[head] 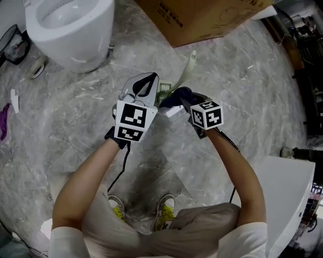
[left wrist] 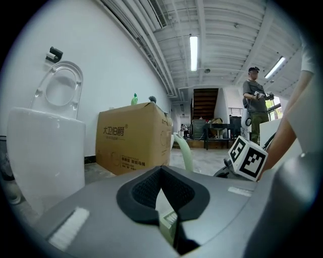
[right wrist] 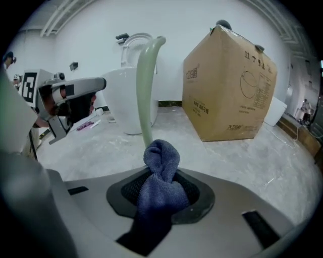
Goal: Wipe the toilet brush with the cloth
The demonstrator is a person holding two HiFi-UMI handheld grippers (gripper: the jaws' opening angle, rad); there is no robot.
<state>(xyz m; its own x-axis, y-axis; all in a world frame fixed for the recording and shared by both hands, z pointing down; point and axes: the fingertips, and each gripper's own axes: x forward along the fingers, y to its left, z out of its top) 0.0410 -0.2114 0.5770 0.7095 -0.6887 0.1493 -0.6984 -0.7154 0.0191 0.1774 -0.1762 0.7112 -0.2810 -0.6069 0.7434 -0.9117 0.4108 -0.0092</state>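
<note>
The toilet brush has a pale green curved handle (head: 187, 68) that points away from me toward the box. My left gripper (head: 154, 90) is shut on the brush's lower end (left wrist: 169, 221), and the handle (left wrist: 184, 151) rises beyond its jaws. My right gripper (head: 175, 99) is shut on a dark blue cloth (head: 176, 94). In the right gripper view the bunched cloth (right wrist: 161, 171) lies against the bottom of the handle (right wrist: 145, 85). The two grippers sit close together above the floor, and the cloth and jaws hide the brush head.
A white toilet (head: 70, 30) stands at the upper left and a large cardboard box (head: 202, 15) at the top. A white object (head: 287, 191) is at the right and small litter (head: 14, 101) on the left floor. A person (left wrist: 255, 108) stands far off.
</note>
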